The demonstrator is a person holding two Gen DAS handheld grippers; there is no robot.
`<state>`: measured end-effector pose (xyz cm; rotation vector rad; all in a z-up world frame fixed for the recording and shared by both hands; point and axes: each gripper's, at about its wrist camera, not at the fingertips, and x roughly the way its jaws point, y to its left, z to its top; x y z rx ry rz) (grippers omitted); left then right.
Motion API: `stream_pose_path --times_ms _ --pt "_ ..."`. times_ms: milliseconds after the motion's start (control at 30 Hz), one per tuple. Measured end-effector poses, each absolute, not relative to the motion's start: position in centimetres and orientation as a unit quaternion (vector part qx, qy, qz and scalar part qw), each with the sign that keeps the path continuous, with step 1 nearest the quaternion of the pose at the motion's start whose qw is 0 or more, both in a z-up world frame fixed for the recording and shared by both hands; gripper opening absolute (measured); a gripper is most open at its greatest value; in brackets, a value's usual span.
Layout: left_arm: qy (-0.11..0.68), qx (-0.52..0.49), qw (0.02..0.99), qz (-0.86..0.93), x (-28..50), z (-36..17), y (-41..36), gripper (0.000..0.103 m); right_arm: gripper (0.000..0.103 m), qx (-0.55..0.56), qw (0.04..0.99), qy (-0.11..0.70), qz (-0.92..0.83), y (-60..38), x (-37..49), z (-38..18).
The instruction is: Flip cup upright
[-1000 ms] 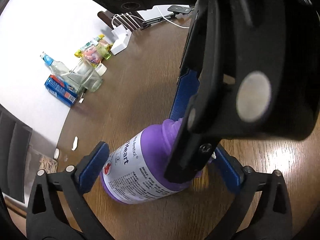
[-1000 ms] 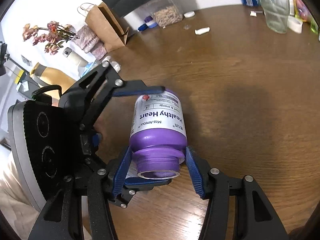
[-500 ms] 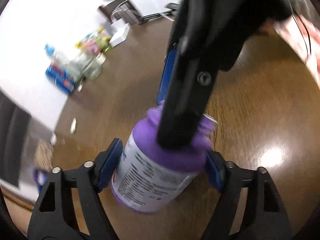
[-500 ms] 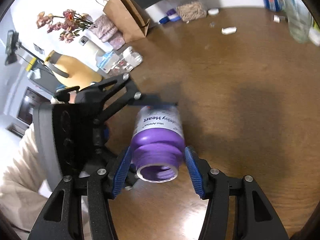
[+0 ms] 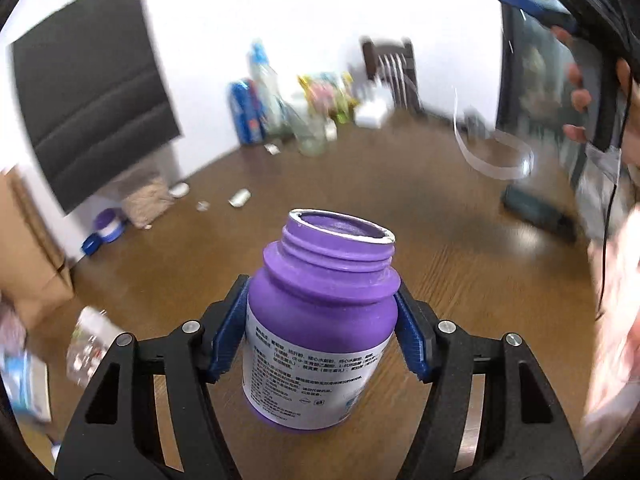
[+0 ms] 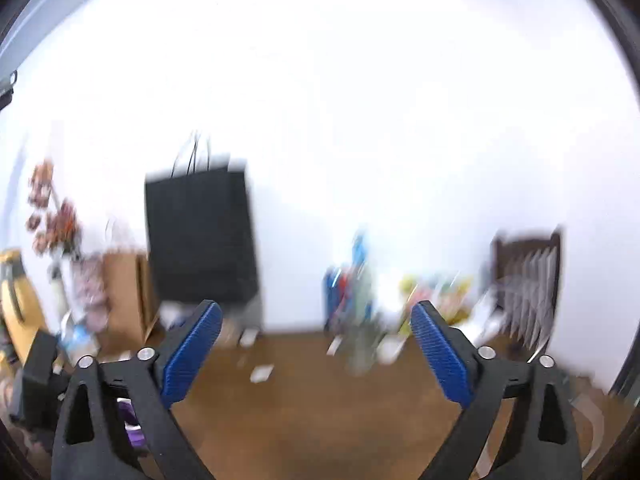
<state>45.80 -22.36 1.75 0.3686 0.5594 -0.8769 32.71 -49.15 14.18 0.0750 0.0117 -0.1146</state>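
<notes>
Tongs on the left are clamped w/ both blue pads on the purple cup, mouth up, nearly upright, its base at or just above the worktop — can't tell which. Right tongs gape wide, empty, well clear. Flip looks done; what's left is prob. setting down & letting go.

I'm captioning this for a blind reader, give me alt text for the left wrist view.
A purple bottle, mouth open and facing up, is clamped between the blue pads of the left tool over a brown wooden table. Blurred clutter lines the far wall.
</notes>
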Motion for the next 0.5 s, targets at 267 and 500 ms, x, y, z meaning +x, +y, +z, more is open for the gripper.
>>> stream_pose_path --times_ms 267,500 --pt "0.198 0.059 0.898 -0.389 39.9 8.3 -15.9 0.062 0.103 0.022 0.985 -0.154 -0.078 -46.2 26.3 26.4" --pt "0.168 -0.002 0.923 -0.347 36.7 10.3 -11.2 0.062 0.103 0.061 0.996 -0.049 -0.030 -43.6 27.4 29.6"
